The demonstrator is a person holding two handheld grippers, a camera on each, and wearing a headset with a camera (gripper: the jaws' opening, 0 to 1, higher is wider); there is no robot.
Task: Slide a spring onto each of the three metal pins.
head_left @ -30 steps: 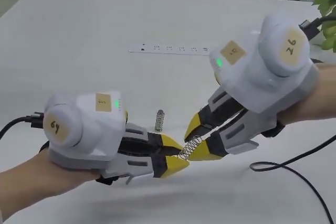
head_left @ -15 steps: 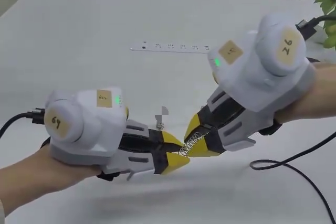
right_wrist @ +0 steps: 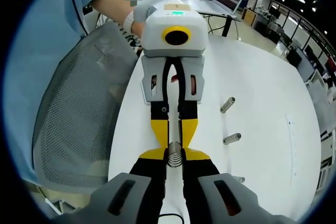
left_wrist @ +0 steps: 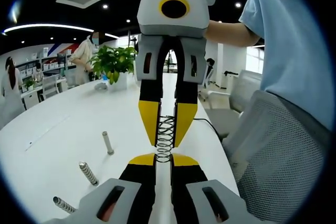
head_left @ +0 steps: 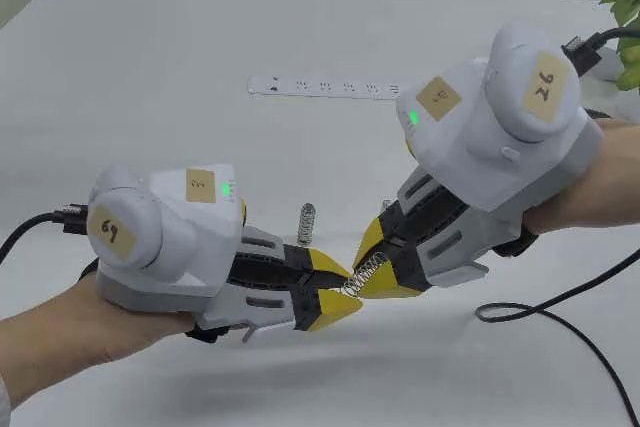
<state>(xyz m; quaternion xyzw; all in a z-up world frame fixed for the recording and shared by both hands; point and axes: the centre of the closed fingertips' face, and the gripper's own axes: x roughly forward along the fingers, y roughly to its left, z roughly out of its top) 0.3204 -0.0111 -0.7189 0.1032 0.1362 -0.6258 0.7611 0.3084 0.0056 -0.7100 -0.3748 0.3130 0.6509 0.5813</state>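
Head view: right gripper (head_left: 360, 279) clamps spring (head_left: 364, 273) over table (head_left: 150, 77); left gripper (head_left: 350, 293) tip-to-tip w/ it. Left gripper view: left jaws narrow round spring's near end, can't tell if pinching; bare pin (left_wrist: 107, 142) on table. Right gripper view: spring end-on btwn right jaws.

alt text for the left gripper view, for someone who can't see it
A spring is pinched between two yellow-tipped grippers that face each other: the right gripper comes in from the top and the left gripper from the bottom. On the white table to the left stand three metal pins. Two carry springs, and the farthest pin is bare.
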